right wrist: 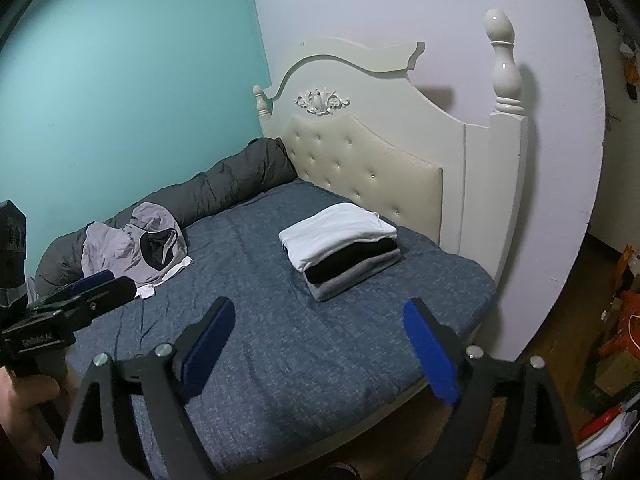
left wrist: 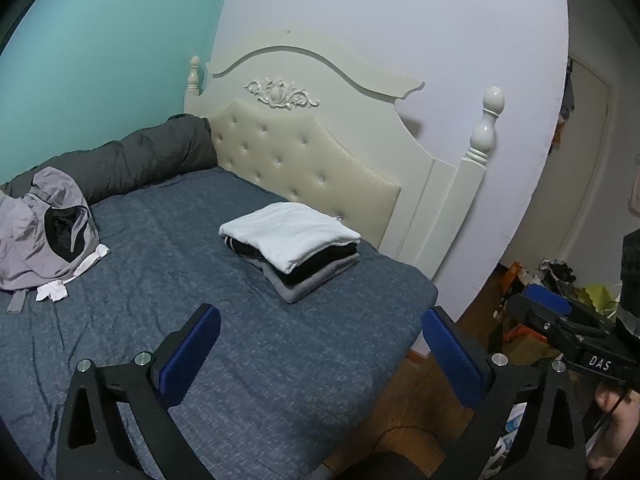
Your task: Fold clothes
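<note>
Two grippers, both with jaws spread wide and nothing between them, held above the near part of the bed (left wrist: pixel 248 360), not touching the cover

Item: left gripper (left wrist: pixel 320 354) — blue pads apart, empty; seen also at the left edge of the right wrist view (right wrist: pixel 96 292)

Item: right gripper (right wrist: pixel 320 352) — blue pads apart, empty; seen also at the right edge of the left wrist view (left wrist: pixel 548 304)

Item: folded stack (left wrist: pixel 294 248) — white piece on top, black below it, grey at the bottom; sits squarely on the blue cover just before the tufted headboard (left wrist: pixel 304 160), apart from both grippers; judged finished

Item: loose pile of clothes (left wrist: pixel 44 236) — crumpled lilac-grey garment with a dark lining showing, white scraps (left wrist: pixel 52 291) at its near edge; lies against the dark rolled duvet (left wrist: pixel 120 160) along the teal wall (left wrist: pixel 100 60), unfolded

Relation: pile lies ahead and to the left of both grippers, across the bed from the stack; no clear long axis, being bunched; left gripper is the nearer, so the reach would likely begin from that side, the right following across the open cover

Progress, as judged: part done, pile remaining
</note>
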Motion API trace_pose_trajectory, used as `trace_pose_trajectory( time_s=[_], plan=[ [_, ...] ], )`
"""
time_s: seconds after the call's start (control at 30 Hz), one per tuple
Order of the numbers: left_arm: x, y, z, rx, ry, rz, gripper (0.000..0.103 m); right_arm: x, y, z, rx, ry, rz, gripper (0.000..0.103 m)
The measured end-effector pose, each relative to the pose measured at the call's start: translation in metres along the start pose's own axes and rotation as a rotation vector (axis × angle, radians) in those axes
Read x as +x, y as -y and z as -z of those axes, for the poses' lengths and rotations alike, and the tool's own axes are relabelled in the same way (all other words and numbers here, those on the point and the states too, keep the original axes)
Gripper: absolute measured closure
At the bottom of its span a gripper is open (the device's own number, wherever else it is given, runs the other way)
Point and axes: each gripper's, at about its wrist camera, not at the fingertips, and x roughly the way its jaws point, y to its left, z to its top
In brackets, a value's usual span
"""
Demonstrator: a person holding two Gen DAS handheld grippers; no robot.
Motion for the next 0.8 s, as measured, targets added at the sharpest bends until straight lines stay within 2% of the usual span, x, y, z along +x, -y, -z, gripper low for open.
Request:
trace_pose_trajectory(
  time_s=[0.33,0.8],
  plan=[
    [-0.006,-0.009,0.009,-0.02,-0.001,-0.031,0.0,-0.01,-0.01,0.008,0.001,0.003,-0.005,0.014],
    [-0.022,-0.005,0.017,0.002,0.004,-0.06,0.0,-0.018,-0.017,0.015,-0.005,0.019,0.007,0.01]
  ],
)
